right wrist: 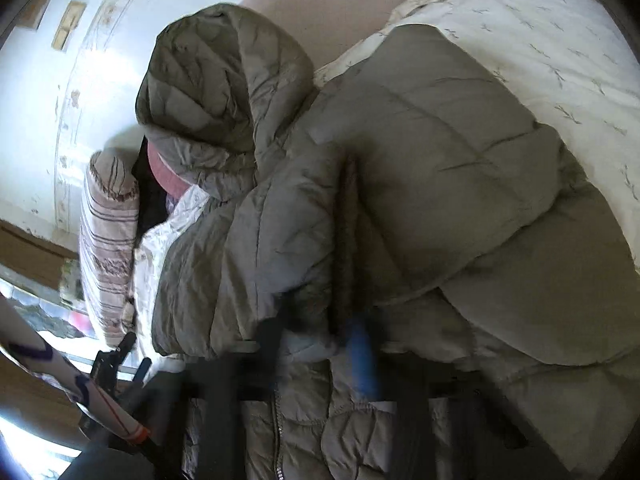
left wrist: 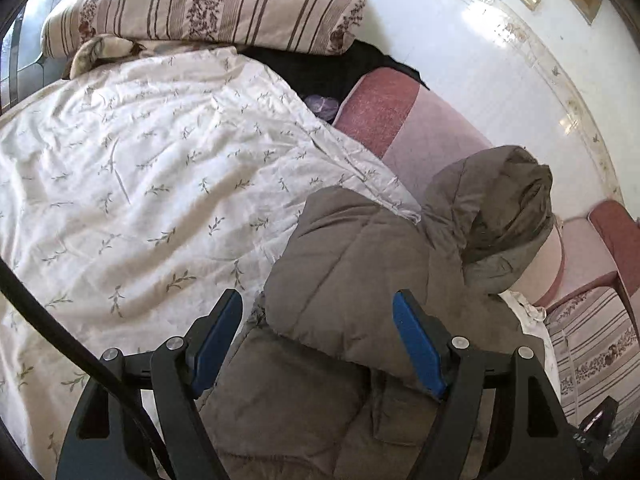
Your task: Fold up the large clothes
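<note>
Lying on the bed, over the white sprig-printed quilt (left wrist: 132, 184): the grey-brown hooded puffer jacket (left wrist: 352, 280), hood (left wrist: 508, 216) bunched near the pink headboard (left wrist: 404, 128).

Hovering low over the jacket's body, pointing forward along it: the left hand-held gripper (left wrist: 320, 344), blue pads (left wrist: 418, 344) spread well apart, fabric between them but no pad visibly pressing (a black cable (left wrist: 72, 344) crossing at the left).

Reaching in from below at the jacket's front edge, beside the zipper (right wrist: 278, 420): the right hand-held gripper (right wrist: 316, 340), motion-blurred, one blue pad (right wrist: 362, 360) showing; impossible to tell whether apart or clamped (fabric folds bunching around the fingers).

Sitting beyond the quilt: a striped floral pillow (left wrist: 208, 4).
</note>
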`<state>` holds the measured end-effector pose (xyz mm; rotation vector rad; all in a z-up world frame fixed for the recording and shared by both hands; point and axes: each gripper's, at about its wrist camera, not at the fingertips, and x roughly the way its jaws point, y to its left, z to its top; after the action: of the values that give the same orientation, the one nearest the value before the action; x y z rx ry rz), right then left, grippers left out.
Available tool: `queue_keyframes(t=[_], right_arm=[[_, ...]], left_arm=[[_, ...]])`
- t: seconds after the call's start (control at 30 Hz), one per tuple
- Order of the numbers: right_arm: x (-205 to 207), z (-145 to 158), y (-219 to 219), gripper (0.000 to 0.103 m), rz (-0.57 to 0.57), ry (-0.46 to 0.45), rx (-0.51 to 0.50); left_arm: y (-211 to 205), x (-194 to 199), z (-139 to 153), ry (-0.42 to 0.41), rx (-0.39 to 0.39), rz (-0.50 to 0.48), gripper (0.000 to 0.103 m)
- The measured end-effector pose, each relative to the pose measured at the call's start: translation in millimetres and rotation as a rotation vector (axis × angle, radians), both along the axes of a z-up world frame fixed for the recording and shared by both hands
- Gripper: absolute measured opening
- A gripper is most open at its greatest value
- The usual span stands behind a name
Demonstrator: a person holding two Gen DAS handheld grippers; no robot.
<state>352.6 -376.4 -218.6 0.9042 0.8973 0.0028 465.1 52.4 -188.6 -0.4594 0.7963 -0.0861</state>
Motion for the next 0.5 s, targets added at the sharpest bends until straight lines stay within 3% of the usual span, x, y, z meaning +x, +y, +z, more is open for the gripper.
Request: queue_keyframes(t=[0.2,0.27,0.37,0.5], right_arm=[[-6,36,-7,0.018,-0.041,-0.02,-0.208],[-9,35,-13,0.018,-0.064,0.006,-0.256],[-6,19,-23,0.019,-0.091,0.069,-0.263],[4,-9,-27,0.021,-0.096,0.147,-0.221]], left_arm=[[-10,-4,-4,-0.012,0.029,-0.029,0.076],[-20,-4,-4,-0.017,0.051,-0.05,0.077],[-37,-2,-11,0.011,0.134,-0.08,0.077],[-60,6,-36,0.114,0.237,-0.128,0.078]])
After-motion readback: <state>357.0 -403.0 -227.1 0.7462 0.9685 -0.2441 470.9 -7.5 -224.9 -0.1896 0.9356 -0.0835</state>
